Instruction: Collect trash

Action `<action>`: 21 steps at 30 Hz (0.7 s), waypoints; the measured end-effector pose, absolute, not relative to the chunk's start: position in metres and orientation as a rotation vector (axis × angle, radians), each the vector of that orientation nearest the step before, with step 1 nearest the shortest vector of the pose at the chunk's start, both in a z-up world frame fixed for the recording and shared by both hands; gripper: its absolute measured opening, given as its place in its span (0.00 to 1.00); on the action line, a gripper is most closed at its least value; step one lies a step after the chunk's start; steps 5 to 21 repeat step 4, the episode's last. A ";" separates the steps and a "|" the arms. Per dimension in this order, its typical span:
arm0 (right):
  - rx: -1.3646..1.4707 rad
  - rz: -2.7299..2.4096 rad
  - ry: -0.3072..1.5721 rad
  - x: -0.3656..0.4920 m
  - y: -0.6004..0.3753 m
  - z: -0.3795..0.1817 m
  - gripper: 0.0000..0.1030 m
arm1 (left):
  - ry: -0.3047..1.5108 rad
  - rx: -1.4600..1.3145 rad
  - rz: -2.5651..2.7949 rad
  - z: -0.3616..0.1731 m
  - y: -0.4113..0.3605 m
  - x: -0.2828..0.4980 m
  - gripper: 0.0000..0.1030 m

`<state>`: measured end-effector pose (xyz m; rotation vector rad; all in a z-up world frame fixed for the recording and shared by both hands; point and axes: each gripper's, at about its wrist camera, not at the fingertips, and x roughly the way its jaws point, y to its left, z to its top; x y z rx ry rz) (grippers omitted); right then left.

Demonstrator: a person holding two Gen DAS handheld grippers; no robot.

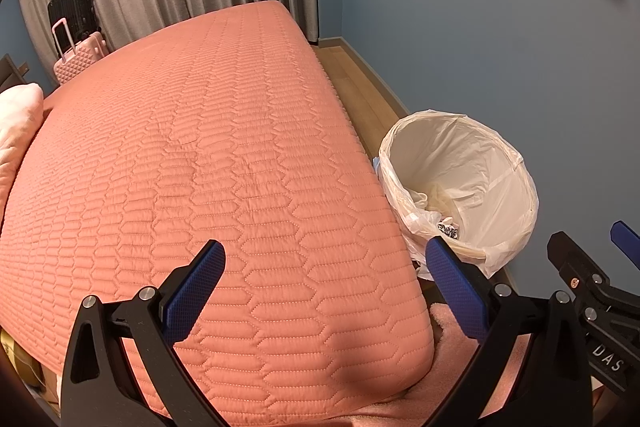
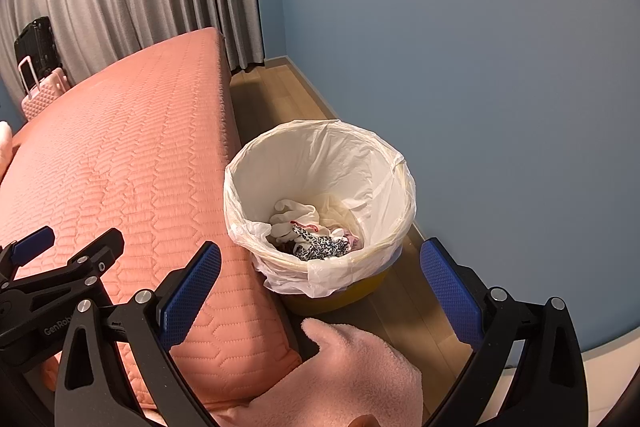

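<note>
The lined bin (image 2: 320,203) sits centre frame on the floor, just beside the bed (image 2: 120,163), so trash drops in easily; crumpled scraps (image 2: 316,239) already lie inside. Both the left gripper (image 1: 324,291) and right gripper (image 2: 320,291) gape wide, holding nothing.

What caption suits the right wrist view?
Open right hand-held gripper above lined bin holding crumpled trash, beside pink bed.

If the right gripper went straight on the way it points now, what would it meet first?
Probably the lined trash bin: the open right gripper frames its near rim, with nothing between. Depth is unclear under the fisheye.
</note>
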<state>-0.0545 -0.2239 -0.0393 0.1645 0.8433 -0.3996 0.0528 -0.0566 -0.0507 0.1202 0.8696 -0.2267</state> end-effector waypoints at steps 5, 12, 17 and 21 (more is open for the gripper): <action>0.168 -0.401 0.841 -0.055 -0.224 -0.039 0.94 | 0.870 0.129 -0.247 -0.051 -0.059 0.053 0.93; 0.168 -0.401 0.841 -0.055 -0.224 -0.039 0.94 | 0.870 0.129 -0.247 -0.051 -0.059 0.053 0.93; 0.168 -0.401 0.841 -0.055 -0.224 -0.039 0.94 | 0.870 0.129 -0.247 -0.051 -0.059 0.053 0.93; 0.168 -0.401 0.841 -0.055 -0.224 -0.039 0.94 | 0.870 0.129 -0.247 -0.051 -0.059 0.053 0.93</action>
